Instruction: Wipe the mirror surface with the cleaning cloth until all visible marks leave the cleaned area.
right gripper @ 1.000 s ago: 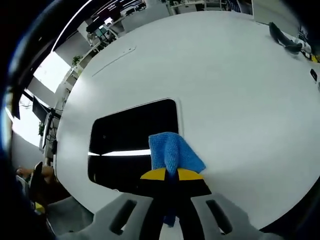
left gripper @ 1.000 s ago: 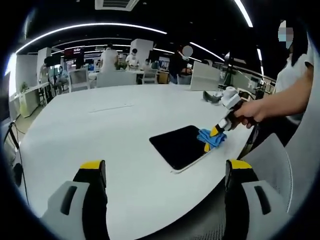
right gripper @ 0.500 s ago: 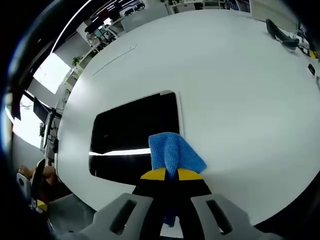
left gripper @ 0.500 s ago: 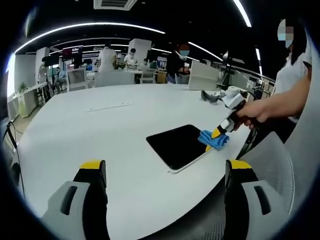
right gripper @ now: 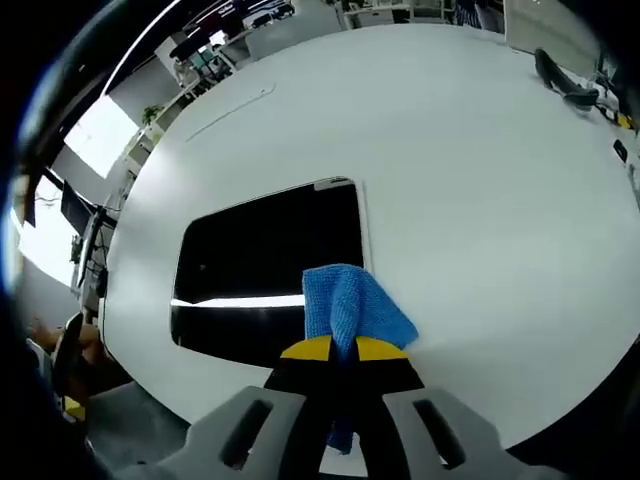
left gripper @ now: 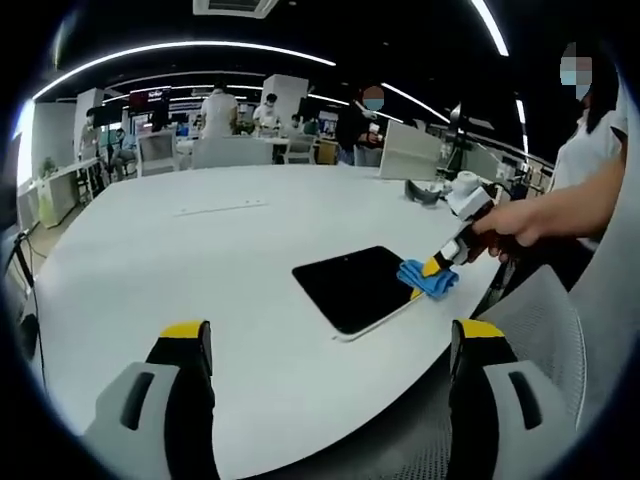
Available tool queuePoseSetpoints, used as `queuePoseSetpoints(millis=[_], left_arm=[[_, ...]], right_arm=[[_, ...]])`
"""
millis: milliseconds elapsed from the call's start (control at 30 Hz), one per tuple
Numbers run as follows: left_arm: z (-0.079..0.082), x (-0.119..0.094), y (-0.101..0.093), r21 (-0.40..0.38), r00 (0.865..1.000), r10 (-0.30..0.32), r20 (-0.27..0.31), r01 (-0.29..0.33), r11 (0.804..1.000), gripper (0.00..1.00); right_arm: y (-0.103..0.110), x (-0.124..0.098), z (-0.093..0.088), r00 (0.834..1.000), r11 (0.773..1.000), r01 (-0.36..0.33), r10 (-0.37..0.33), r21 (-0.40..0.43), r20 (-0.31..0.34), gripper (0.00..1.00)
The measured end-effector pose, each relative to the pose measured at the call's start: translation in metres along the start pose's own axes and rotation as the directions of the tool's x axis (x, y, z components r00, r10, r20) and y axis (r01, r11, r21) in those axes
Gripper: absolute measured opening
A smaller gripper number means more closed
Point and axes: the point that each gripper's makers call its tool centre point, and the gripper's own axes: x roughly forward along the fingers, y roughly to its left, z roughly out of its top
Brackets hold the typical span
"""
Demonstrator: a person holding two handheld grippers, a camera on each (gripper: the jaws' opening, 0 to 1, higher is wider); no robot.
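A dark rectangular mirror (left gripper: 355, 286) lies flat on the white round table (left gripper: 200, 260), near its right edge. In the right gripper view the mirror (right gripper: 265, 265) reflects a bright ceiling strip. My right gripper (right gripper: 342, 349) is shut on a blue cleaning cloth (right gripper: 350, 308), whose free end rests on the mirror's corner and the table beside it. The left gripper view shows that gripper (left gripper: 437, 264) with the cloth (left gripper: 427, 278) at the mirror's right corner, held by a person's hand (left gripper: 505, 225). My left gripper (left gripper: 330, 345) is open and holds nothing, back from the table's near edge.
A dark object (left gripper: 424, 193) and a white roll (left gripper: 461, 181) lie at the table's far right. A thin strip (left gripper: 220, 209) lies on the far part of the table. A grey chair (left gripper: 540, 350) stands at the right. Several people and desks fill the background.
The left view has shifted slightly. The right gripper with the cloth has stayed at the mirror's corner, with only small drift.
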Motion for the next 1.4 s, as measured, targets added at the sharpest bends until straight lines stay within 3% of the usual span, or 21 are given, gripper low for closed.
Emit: queuePoseSetpoints(millis=[467, 600, 733, 1400], left_arm=[[0.0, 0.0, -0.004, 0.015, 1.0, -0.019, -0.002, 0.019, 1.0, 0.99], [-0.004, 0.001, -0.004, 0.026, 1.0, -0.012, -0.025, 0.013, 1.0, 0.99], [-0.014, 0.003, -0.002, 0.039, 0.998, -0.004, -0.061, 0.006, 0.999, 0.99], [-0.016, 0.005, -0.001, 0.04, 0.997, 0.005, -0.071, -0.002, 0.999, 0.99]], right_arm=[[0.016, 0.002, -0.003, 1.0, 0.999, -0.01, 0.01, 0.037, 0.01, 0.0], [0.022, 0.004, -0.005, 1.0, 0.999, -0.005, 0.005, 0.041, 0.01, 0.0], [0.034, 0.007, -0.006, 1.0, 0.999, -0.023, 0.023, 0.045, -0.004, 0.0], [0.094, 0.025, -0.005, 0.996, 0.997, -0.083, 0.083, -0.007, -0.025, 0.0]])
